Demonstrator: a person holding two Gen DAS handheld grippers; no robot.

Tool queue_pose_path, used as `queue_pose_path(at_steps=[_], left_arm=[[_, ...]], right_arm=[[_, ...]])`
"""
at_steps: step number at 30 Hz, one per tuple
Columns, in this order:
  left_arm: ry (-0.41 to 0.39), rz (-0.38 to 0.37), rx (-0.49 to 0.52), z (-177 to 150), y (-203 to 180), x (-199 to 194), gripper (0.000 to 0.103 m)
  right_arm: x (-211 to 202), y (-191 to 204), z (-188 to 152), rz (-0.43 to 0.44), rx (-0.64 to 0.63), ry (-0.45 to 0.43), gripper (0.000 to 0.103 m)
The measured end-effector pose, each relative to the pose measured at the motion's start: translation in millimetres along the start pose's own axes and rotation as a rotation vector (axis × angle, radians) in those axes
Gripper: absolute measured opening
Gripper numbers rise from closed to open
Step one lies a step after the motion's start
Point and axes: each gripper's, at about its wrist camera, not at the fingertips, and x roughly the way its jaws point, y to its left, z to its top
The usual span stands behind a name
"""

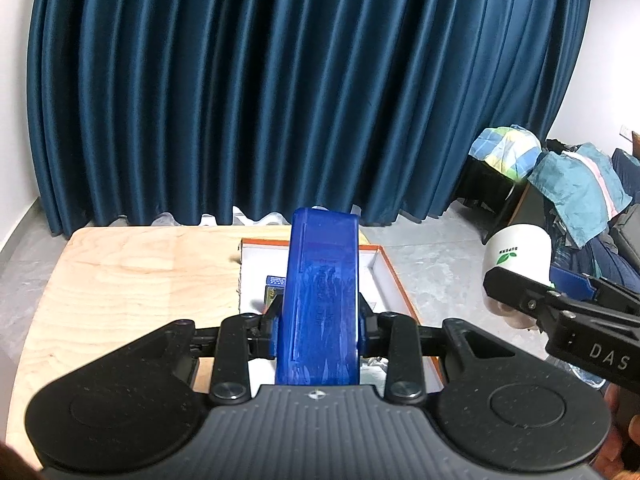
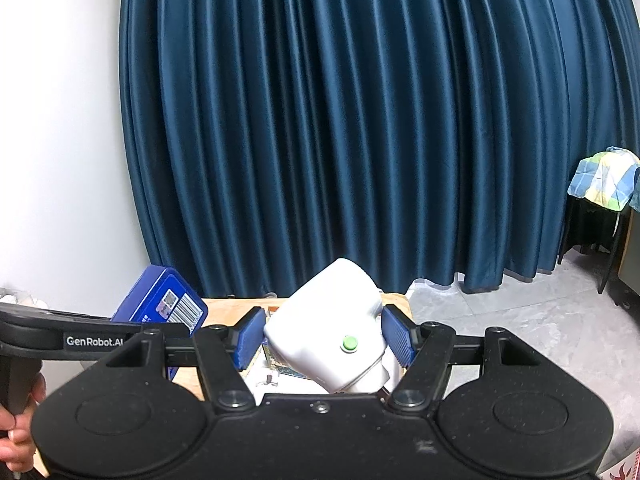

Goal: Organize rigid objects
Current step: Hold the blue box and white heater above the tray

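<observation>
Both hands are loaded and hanging over the orange-rimmed tray [image 1: 394, 270], which is sitting on the wooden surface [image 1: 132, 276] at the middle of the left wrist frame. The left claw [image 1: 319, 330] is pinching the blue box [image 1: 320, 300] tight across its narrow sides, so the box is standing up lengthways out of the jaws, seemingly to keep its long face clear for lowering into the tray. The right claw [image 2: 324, 340] is spread wide around the white jar [image 2: 332, 324], blue pads [image 2: 250, 338] pressing on either flank, the jar tipped back with its green-dotted end toward the lens; in the left wrist frame the same jar is showing at the right edge, its leaf logo upside down, so it is being carried inverted or nearly so. In the right wrist frame the blue box is poking in at lower left, barcode label up, just beside the jar. My read: both things are heading for the tray, and holding them side by side is keeping them from knocking. Now the trouble spots: the blue box is blocking most of the tray floor, only a small printed card [image 1: 276, 286] peeking out behind it. The jar is hiding the tray in the right wrist view. The tray's near rim is cut off by the claw bodies, and free space inside is hard to judge.
</observation>
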Motion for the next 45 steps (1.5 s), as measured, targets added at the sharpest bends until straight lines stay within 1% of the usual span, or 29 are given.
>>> queue_pose_path(at_steps=[9, 32, 45], left_arm=[[-0.017, 0.018, 0.029, -1.9, -6.4, -2.0, 0.034], [-0.004, 0.012, 0.036, -1.9, -8.0, 2.0, 0.034], [0.011, 0.005, 0.033, -2.9, -7.1, 8.0, 0.034]], right_arm=[[-4.1, 0.4, 3.3, 0.011, -0.008, 0.007, 0.077], [-6.3, -4.6, 6.0, 0.023, -0.012, 0.016, 0.077], [-11.9, -4.9, 14.6, 0.03, -0.011, 0.036, 0.077]])
